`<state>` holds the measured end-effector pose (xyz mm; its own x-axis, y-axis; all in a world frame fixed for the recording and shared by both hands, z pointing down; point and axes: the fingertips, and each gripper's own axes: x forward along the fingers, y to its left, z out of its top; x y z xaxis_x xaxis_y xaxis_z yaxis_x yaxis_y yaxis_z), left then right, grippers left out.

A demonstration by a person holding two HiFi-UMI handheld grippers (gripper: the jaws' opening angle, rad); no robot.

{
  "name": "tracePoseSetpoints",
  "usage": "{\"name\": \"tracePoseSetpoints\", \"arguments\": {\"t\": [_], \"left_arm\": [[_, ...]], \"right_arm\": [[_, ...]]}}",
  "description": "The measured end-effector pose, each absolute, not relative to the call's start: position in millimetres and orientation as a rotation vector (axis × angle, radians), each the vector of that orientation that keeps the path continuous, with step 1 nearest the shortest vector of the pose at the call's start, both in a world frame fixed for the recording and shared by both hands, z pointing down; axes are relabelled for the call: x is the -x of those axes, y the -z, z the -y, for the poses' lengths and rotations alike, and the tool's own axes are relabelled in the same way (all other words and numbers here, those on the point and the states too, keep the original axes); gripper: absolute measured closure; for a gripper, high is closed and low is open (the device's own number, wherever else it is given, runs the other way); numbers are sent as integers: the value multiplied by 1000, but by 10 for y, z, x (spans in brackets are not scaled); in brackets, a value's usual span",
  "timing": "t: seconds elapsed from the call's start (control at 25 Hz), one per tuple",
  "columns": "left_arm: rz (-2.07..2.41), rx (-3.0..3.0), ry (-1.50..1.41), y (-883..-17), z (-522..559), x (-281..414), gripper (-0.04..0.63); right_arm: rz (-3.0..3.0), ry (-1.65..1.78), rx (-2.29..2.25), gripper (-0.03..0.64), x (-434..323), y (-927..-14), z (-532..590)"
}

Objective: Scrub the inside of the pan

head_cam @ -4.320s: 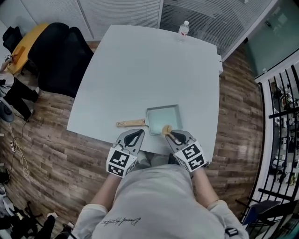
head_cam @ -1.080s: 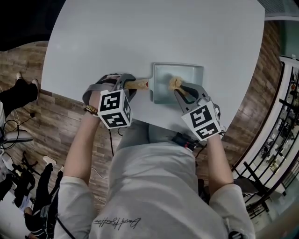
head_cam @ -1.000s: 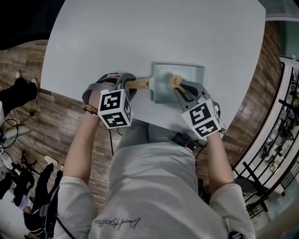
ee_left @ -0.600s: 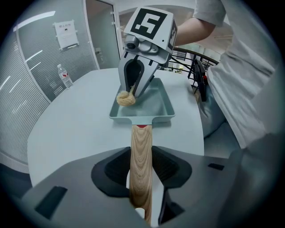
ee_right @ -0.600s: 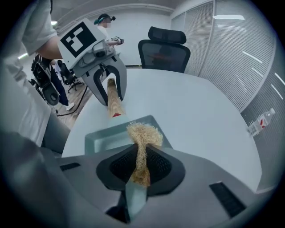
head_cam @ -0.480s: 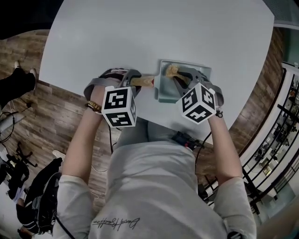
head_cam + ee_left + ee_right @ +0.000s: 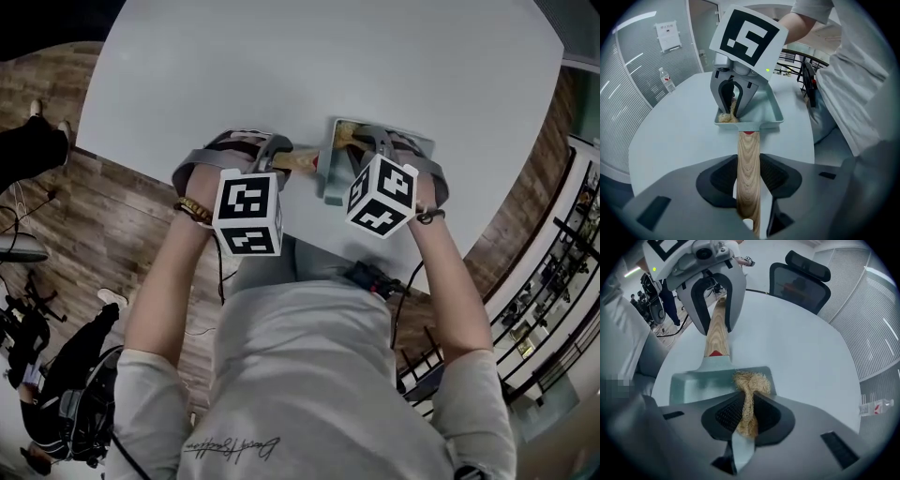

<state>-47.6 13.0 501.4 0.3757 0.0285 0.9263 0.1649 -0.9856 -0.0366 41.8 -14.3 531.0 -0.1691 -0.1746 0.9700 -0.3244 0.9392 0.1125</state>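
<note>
Risk, as we judge it: pressing the scrubber (image 7: 749,384) hard in the handle-side corner could tip or skid the pan (image 7: 696,380) if the left gripper (image 7: 749,177), clamped on the wooden handle (image 7: 748,150), slips along the smooth grain. The right gripper (image 7: 749,417) pinches the scrubber, a coarse straw-coloured fibre wad. Pan: rectangular, pale teal, glossy, shallow-walled, flat on the matte white table (image 7: 801,348)

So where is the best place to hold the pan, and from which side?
Grip the wooden handle, coming down from above with the jaws across its width. It is long, narrow and lies level, sticking out from the wall of the pan, clear of the basin where the scrubber works. The left gripper holds it this way.
</note>
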Motion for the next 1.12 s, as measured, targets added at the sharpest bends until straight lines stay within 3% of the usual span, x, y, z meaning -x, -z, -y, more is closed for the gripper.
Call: {"name": "tracePoseSetpoints", "arguments": {"t": [1.12], "left_arm": [[118, 2508, 1712, -5018, -85, 461, 439]], "right_arm": [[1706, -290, -159, 548, -334, -5295, -478]]}}
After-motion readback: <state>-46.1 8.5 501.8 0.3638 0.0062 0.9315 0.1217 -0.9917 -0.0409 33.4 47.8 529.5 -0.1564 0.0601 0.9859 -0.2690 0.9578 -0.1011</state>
